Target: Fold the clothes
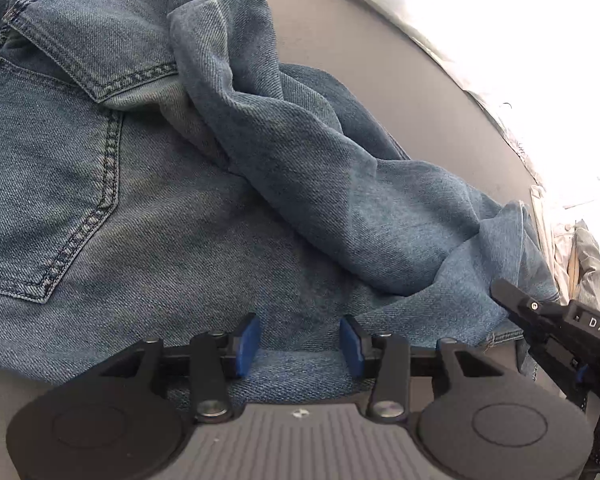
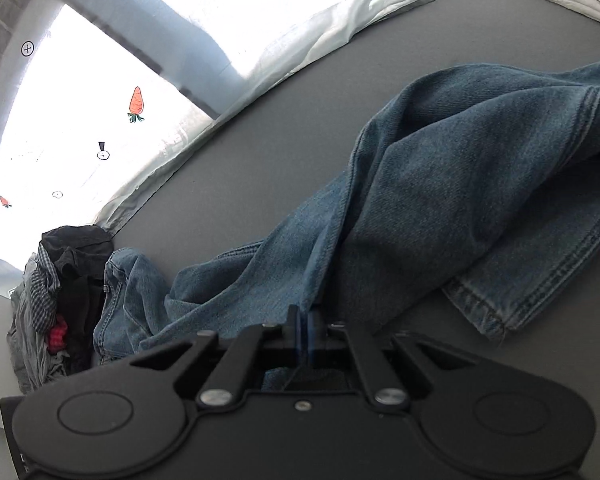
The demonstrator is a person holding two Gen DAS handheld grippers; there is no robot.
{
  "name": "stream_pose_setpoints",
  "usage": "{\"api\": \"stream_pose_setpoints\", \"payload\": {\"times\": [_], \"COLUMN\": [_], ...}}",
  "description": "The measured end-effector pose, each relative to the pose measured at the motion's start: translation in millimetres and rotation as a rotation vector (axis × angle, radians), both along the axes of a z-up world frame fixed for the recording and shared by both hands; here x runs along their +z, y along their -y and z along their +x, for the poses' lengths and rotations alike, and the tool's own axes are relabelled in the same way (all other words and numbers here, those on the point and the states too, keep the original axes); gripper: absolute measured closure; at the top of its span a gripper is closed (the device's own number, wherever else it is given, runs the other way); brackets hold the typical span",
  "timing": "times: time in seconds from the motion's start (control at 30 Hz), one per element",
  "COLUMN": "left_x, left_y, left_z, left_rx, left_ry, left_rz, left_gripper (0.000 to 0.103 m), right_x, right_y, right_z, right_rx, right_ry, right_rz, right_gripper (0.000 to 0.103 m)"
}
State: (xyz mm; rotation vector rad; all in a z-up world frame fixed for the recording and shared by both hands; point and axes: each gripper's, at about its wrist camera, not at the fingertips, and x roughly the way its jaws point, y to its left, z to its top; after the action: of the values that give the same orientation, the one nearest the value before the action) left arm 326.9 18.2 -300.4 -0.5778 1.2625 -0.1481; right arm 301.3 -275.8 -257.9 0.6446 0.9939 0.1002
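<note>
Grey table (image 2: 260, 168), left gripper (image 1: 299, 344) spread over jeans (image 1: 148, 208), right gripper (image 2: 306, 326) pinching denim.

Bare table (image 2: 260, 168) beyond jeans (image 2: 440, 184); clothes pile (image 2: 60, 288) probably crowds its corner

Left gripper (image 1: 299, 344): matte black, two round discs on either side of a ribbed grey plate, silver pivot screws, blue pads (image 1: 247, 345) on the fingers. Right gripper (image 2: 306, 326): the same black build with silver screws; seen from the left wrist, white letters "DAS" mark its side.
</note>
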Motion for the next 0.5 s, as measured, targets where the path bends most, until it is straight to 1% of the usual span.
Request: {"api": "stream_pose_setpoints", "payload": {"times": [0.1,0.17,0.23,0.27,0.3,0.33,0.37,0.4,0.43,0.47,0.5], "left_x": [0,-1,0,0,-1,-1,-1,-1,0,0,0], "left_y": [-3,-4,-4,-4,-3,-3,-3,-3,-3,-3,-3], "left_z": [-10,-14,-15,-15,-13,-12,-11,-9,-8,-6,-4], "left_rx": [0.009,0.004,-0.007,-0.014,-0.023,-0.033,-0.04,-0.049,-0.057,-0.066,-0.075], "left_ry": [0.0,0.0,0.002,0.003,0.002,0.002,0.0,0.0,-0.001,-0.002,-0.004], "left_rz": [-0.014,-0.015,-0.01,-0.007,-0.003,0.002,0.004,-0.004,-0.011,-0.023,-0.029], "left_gripper": [0.057,0.057,0.057,0.057,0.057,0.057,0.056,0.054,0.048,0.041,0.039], "right_x": [-1,-5,-5,0,6,14,23,32,39,45,48], "right_y": [13,19,15,12,10,8,7,6,5,6,9], "right_z": [-30,-39,-38,-36,-35,-32,-28,-23,-16,-6,4], "right_rx": [-0.005,-0.001,0.022,0.033,0.036,0.036,0.028,0.02,0.012,-0.001,-0.016], "right_ry": [-0.036,-0.075,-0.098,-0.083,-0.047,-0.006,0.042,0.08,0.108,0.138,0.152], "right_rz": [0.0,0.009,-0.017,-0.037,-0.049,-0.064,-0.093,-0.138,-0.186,-0.235,-0.253], "right_gripper": [0.1,0.1,0.1,0.099,0.098,0.093,0.089,0.083,0.075,0.074,0.074]}}
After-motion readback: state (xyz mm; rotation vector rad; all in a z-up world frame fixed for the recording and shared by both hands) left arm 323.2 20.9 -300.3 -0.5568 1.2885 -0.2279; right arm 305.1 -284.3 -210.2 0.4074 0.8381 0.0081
